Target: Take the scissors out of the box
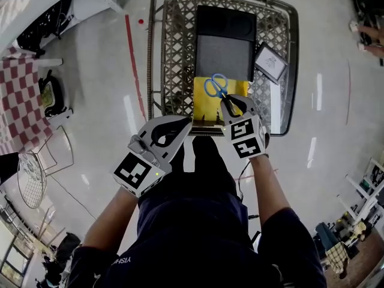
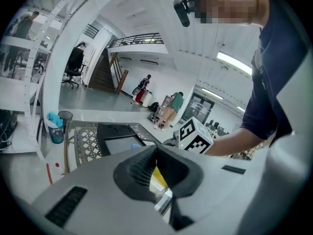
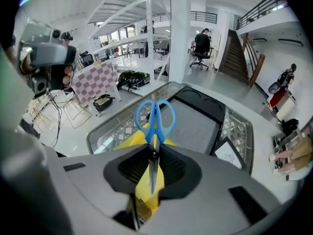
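Clamping the scissors [image 3: 155,124] by the blades in the right gripper [image 1: 231,107] above the yellow box [image 1: 204,104] at the basket's [image 1: 150,53] near edge; best lifted straight up, grip firm, clear of the closed, empty left gripper [image 1: 180,125].

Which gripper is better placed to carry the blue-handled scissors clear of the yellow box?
Right. The right gripper grips the blue-handled scissors by their blades over the yellow box in the wire basket. The left gripper is shut, away from them.
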`<act>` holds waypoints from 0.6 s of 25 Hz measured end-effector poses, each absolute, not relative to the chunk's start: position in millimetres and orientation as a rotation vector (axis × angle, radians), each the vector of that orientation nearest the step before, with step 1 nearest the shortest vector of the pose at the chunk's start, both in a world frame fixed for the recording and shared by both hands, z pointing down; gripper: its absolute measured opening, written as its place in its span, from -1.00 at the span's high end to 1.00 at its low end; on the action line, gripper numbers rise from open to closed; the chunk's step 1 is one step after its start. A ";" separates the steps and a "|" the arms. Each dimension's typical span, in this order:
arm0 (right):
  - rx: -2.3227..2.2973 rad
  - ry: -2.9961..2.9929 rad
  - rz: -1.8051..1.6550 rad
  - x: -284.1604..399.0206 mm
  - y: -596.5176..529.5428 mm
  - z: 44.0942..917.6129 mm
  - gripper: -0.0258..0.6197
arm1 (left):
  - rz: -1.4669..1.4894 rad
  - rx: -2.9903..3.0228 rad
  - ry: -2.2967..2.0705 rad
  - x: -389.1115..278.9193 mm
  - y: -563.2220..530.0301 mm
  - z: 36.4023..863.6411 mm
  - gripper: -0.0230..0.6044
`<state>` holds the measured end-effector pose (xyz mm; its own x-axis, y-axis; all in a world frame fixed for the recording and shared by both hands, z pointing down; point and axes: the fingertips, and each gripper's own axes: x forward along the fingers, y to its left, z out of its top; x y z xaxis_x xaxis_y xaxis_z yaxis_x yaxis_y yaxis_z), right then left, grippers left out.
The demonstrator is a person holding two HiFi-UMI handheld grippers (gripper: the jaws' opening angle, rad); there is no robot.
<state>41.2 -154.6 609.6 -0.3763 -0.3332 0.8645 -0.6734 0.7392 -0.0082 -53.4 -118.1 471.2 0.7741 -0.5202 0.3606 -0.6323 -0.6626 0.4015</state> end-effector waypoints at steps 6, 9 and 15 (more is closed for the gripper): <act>0.857 -2.079 0.472 44.1 -161.9 563.8 0.68 | 0.307 2.503 -0.875 -51.5 -119.0 449.5 0.85; 0.896 -2.114 0.452 48.0 -165.7 540.4 0.68 | 0.315 2.529 -0.877 -48.8 -118.1 438.7 0.85; 0.981 -2.193 0.402 52.8 -172.8 487.6 0.68 | 0.321 2.586 -0.889 -45.9 -118.8 414.1 0.85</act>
